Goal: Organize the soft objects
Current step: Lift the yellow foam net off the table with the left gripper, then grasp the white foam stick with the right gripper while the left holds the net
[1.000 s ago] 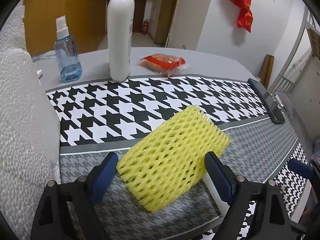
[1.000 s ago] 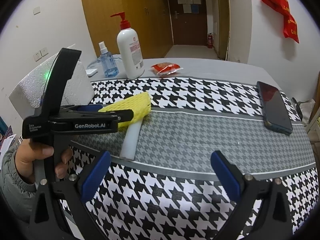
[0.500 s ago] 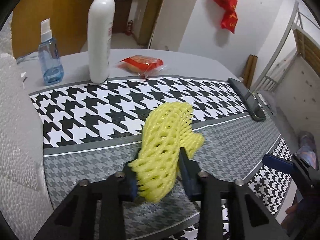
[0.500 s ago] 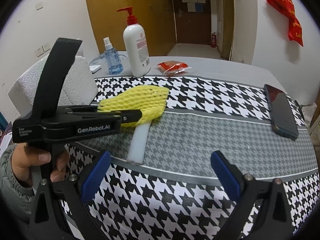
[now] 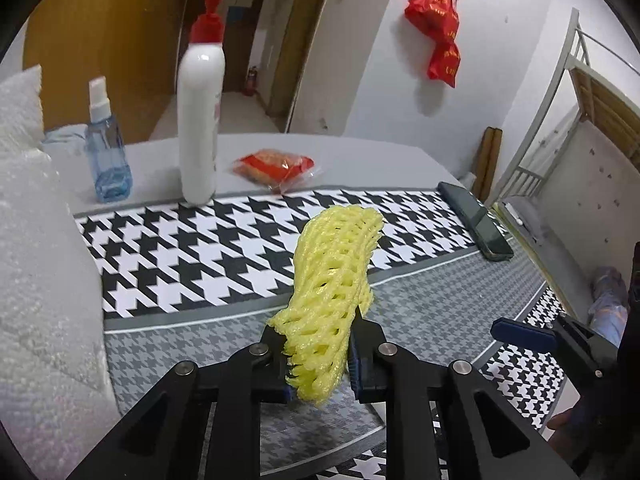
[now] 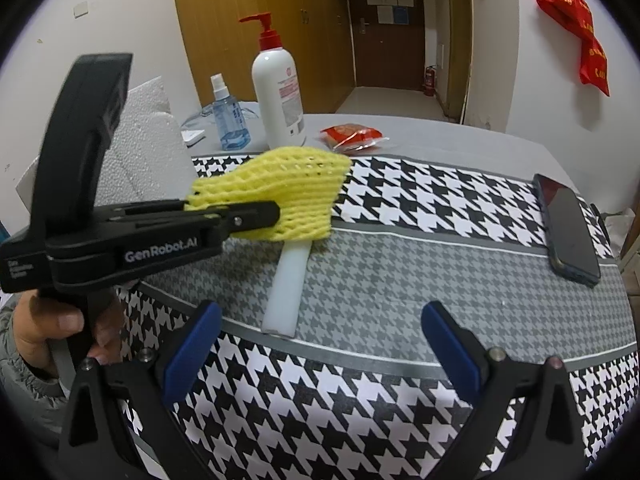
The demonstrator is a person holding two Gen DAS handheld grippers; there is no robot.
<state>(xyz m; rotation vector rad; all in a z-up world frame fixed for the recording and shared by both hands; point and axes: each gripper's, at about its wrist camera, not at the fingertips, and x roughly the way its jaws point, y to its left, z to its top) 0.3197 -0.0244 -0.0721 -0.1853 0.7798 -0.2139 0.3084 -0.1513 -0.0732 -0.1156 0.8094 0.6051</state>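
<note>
While left gripper (image 5: 320, 364) jaws, just closing, pinch yellow foam net (image 5: 332, 292), right gripper (image 6: 320, 352) jaws wide, empty.

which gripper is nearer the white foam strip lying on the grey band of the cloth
Left. The left gripper, shut on the yellow foam net, hangs right over the white foam strip; the right gripper stands open, short of its near end.

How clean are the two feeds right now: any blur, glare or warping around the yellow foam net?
Left wrist view: yellow foam net sharp, pump bottle slightly smeared, heavy fisheye bend with dark corners. Right wrist view: crisp overall, the phone screen shows a dull reflection, table edges curve, soft even room light without hard shadows.
</note>
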